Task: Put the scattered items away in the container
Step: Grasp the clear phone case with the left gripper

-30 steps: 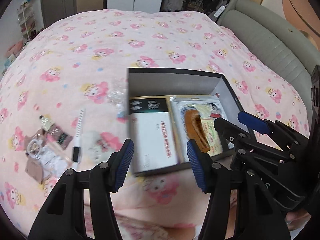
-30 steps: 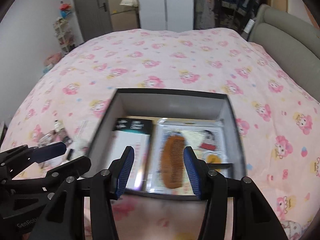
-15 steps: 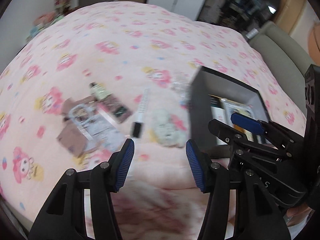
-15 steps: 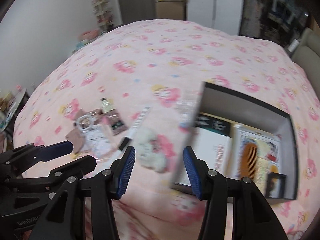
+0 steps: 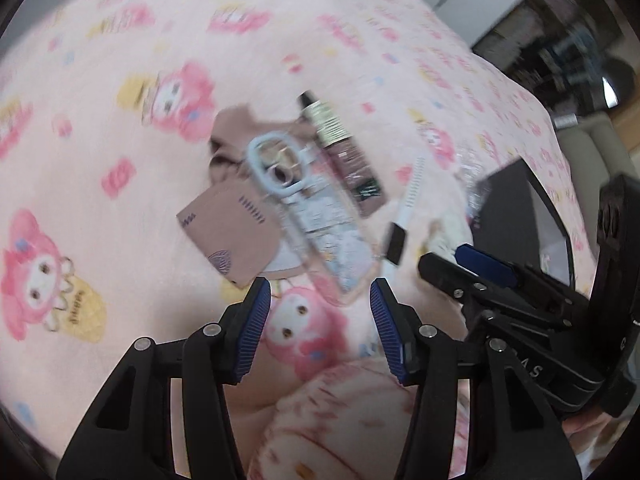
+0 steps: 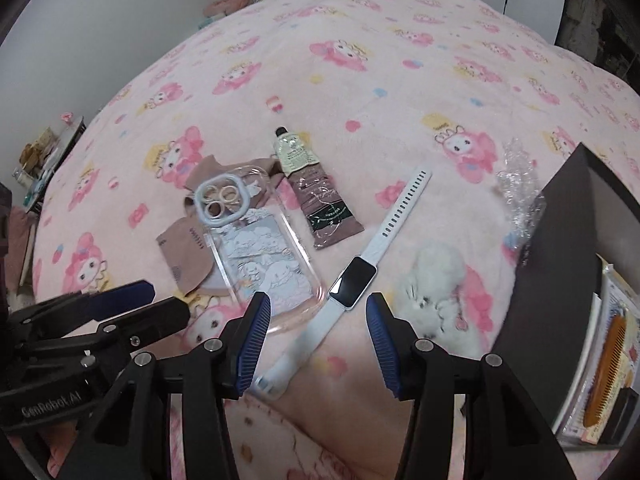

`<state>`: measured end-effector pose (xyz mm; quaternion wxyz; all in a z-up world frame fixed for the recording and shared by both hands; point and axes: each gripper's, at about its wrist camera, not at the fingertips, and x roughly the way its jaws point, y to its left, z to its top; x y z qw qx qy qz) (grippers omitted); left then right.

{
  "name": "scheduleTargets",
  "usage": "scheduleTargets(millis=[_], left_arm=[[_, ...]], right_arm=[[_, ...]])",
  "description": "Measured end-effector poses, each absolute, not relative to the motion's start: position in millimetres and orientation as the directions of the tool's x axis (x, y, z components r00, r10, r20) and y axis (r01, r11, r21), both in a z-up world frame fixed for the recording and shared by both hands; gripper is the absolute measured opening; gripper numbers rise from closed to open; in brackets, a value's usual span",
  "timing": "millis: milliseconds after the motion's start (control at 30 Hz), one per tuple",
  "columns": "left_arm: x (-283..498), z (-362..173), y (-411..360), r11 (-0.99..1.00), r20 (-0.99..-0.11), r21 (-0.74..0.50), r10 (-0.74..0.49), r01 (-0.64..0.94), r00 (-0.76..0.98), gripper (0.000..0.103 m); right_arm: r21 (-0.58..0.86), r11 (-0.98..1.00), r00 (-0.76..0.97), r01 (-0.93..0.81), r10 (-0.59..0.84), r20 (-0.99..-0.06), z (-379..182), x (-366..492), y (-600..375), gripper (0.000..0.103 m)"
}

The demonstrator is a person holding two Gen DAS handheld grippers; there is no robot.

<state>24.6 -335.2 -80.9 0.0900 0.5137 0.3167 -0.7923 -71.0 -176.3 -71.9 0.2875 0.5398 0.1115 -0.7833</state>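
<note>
While both of my grippers hang over the loose pile with nothing in them, I count what is left on the pink blanket [image 6: 400,92]. The left gripper [image 5: 316,320] and the right gripper [image 6: 314,326] each have their jaws apart and empty. In the right wrist view, the clear phone case [image 6: 260,248] lies at the centre-left, partly over some brown sachets [image 6: 184,252]; the hand-cream tube [image 6: 316,196] is just right of it, the white smartwatch [image 6: 360,264] runs diagonally through the middle, a white fluffy toy [image 6: 440,292] sits at the lower right, and a crumpled clear wrapper [image 6: 520,196] lies by the wall of the black box [image 6: 560,248] at the right edge. As I see it, the risks are these: the case overlaps the sachets, so a careless pinch could drag both; the watch strap is limp and may slide out of the pads; the soft blanket gives way, so I could nip fabric instead. The two grippers are also close together and could knock each other. For writing, I read "GenRobot.AI" on the left gripper's body at the lower left of the right view; the print on the tube and sachets is too small to read.
</note>
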Motion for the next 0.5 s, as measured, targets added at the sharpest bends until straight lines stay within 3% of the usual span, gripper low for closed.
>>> scheduleTargets(millis=[233,400,500], left_arm=[[3.1,-116.6,-362.1,-0.714,-0.846,-0.505,0.296,0.484,-0.444,0.043],[-10.1,-101.0,-384.3,-0.747,-0.855,-0.438,0.174,0.501,-0.488,0.042],[-23.7,-97.6,-400.2,-0.759,-0.855,-0.413,0.132,0.503,-0.502,0.042]], right_arm=[[0.154,-0.79,-0.198,0.594,-0.329,-0.923,-102.8,-96.6,-195.4,0.047],[0.205,-0.786,-0.103,0.583,-0.322,-0.941,-119.5,-98.4,-192.7,0.047],[0.349,-0.775,0.043,0.527,-0.386,-0.922,-129.5,-99.2,-183.1,0.047]])
